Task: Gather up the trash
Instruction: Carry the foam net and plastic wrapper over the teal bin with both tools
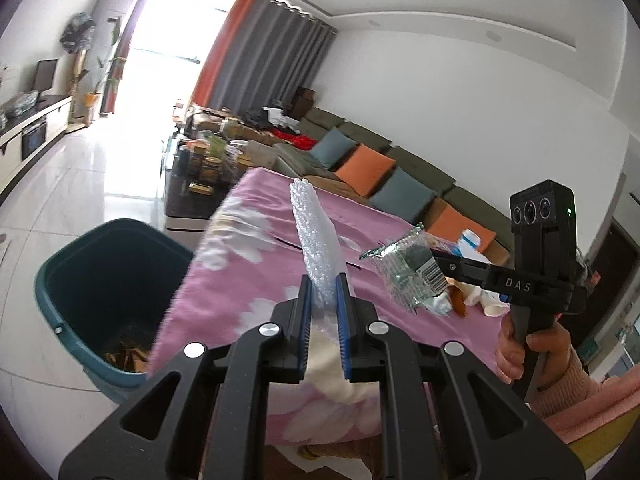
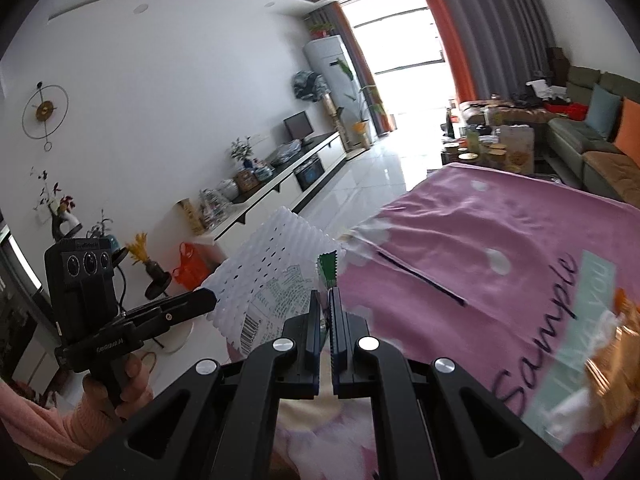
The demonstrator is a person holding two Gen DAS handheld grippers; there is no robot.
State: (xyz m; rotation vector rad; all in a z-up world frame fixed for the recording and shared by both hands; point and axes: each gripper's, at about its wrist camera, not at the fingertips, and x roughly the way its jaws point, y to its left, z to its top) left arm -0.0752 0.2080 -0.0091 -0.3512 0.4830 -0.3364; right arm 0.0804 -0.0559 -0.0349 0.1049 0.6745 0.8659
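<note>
Left tool [image 1: 325,280] pinching white bubble-wrap mailer [image 1: 316,236]. Right tool [image 2: 325,300] pinching clear crinkled green-edged wrapper [image 1: 408,272], above pink flowered bench [image 1: 260,280]. Teal plastic bin [image 1: 104,280] near left.

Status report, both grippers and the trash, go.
Left gripper shut on white foam netting. Right gripper shut on clear plastic wrapper. Teal bin beside the pink-covered table, path clear.

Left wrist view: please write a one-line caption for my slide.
Left gripper clamps white foam netting near the teal bin; right gripper holds a clear wrapper over the pink cloth.
</note>
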